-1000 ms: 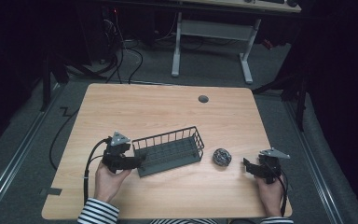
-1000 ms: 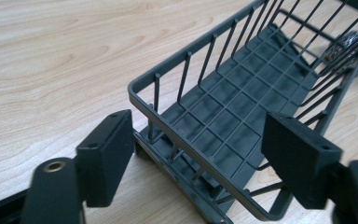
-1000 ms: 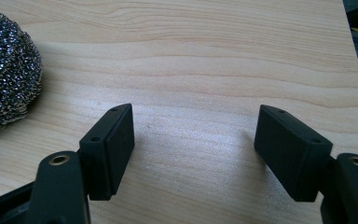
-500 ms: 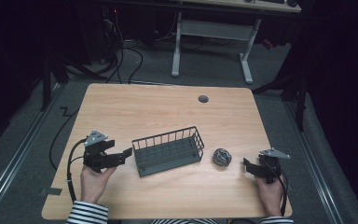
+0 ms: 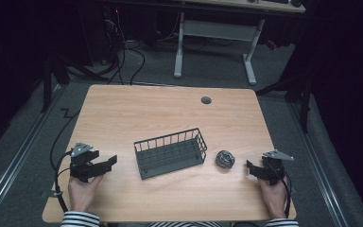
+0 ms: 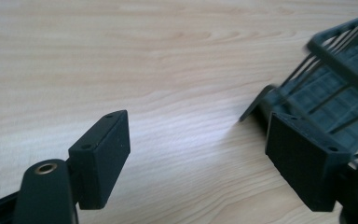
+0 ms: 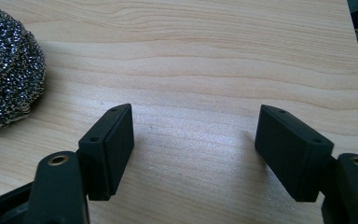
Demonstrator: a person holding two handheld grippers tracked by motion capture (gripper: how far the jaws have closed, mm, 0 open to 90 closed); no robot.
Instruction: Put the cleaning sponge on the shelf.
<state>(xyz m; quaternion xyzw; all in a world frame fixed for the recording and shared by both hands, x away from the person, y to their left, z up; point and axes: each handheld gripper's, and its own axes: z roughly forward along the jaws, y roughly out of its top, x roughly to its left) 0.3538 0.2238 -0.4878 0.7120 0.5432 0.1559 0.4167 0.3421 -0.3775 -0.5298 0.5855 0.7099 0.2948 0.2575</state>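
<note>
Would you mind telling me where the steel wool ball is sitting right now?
In the high view the steel wool ball lies on the table, right of the wire basket and left of the right tongs, touching neither.

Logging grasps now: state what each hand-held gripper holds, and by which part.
Nothing is held. The left hand-held gripper stands open beside the wire basket; the right hand-held gripper is open near the steel scourer.

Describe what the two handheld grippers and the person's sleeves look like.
Both the left gripper and the right gripper are black, each with two flat rectangular jaw pads, a grey three-cornered plate on top and a trailing black cable. The sleeves are black-and-white striped.
</note>
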